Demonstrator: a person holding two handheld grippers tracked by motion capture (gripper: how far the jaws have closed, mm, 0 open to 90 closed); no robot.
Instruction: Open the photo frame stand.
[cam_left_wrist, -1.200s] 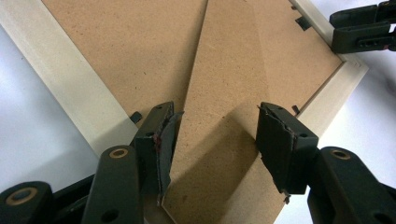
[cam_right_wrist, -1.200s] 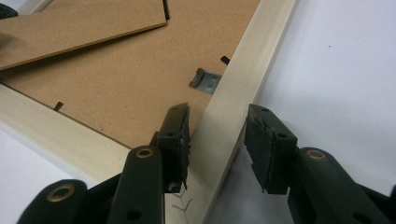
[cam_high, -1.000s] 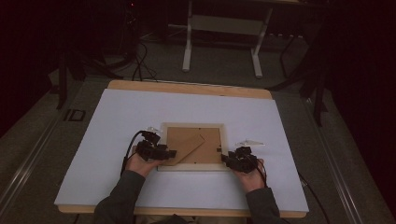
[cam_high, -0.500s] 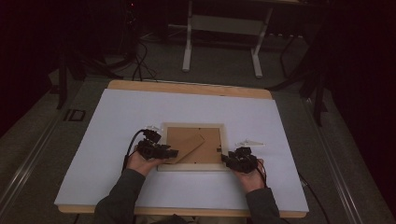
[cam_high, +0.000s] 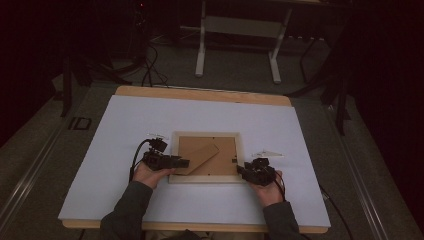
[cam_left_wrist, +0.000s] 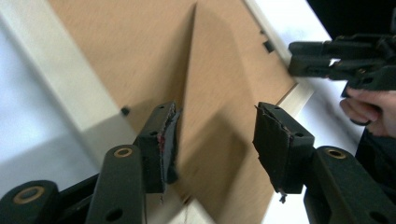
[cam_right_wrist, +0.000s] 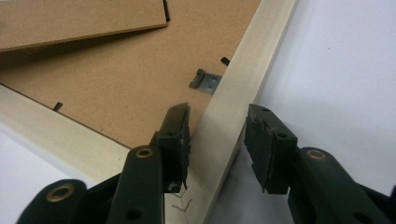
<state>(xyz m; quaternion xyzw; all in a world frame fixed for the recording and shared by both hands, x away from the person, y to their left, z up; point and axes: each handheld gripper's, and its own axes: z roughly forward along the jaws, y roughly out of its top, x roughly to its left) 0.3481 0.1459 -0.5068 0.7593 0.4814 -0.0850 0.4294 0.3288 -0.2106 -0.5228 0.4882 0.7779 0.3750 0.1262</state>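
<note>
A pale wooden picture frame (cam_high: 205, 178) lies face down on the white table cover, brown backing board up. Its fold-out stand (cam_high: 202, 156) runs diagonally across the board. My left gripper (cam_high: 184, 162) reaches in from the frame's left side. Its jaws have just been closing and now sit on either side of the stand (cam_left_wrist: 219, 93), pads against its edges (cam_left_wrist: 215, 140). My right gripper (cam_high: 241, 171) is at the frame's lower right corner. It is open (cam_right_wrist: 217, 140), with the frame's right rail (cam_right_wrist: 252, 51) between the pads. It also appears in the left gripper view as the right gripper (cam_left_wrist: 292, 58).
A small metal clip (cam_right_wrist: 205, 81) sits on the backing board beside the right rail. A small pale item (cam_high: 267, 152) lies on the cover just right of the frame. The table's wooden edge (cam_high: 200, 94) borders the far side; a trestle stand (cam_high: 240, 30) and cables are on the floor beyond.
The left gripper has edged slightly inward over the frame's left side. The right hand and the frame have kept still.
</note>
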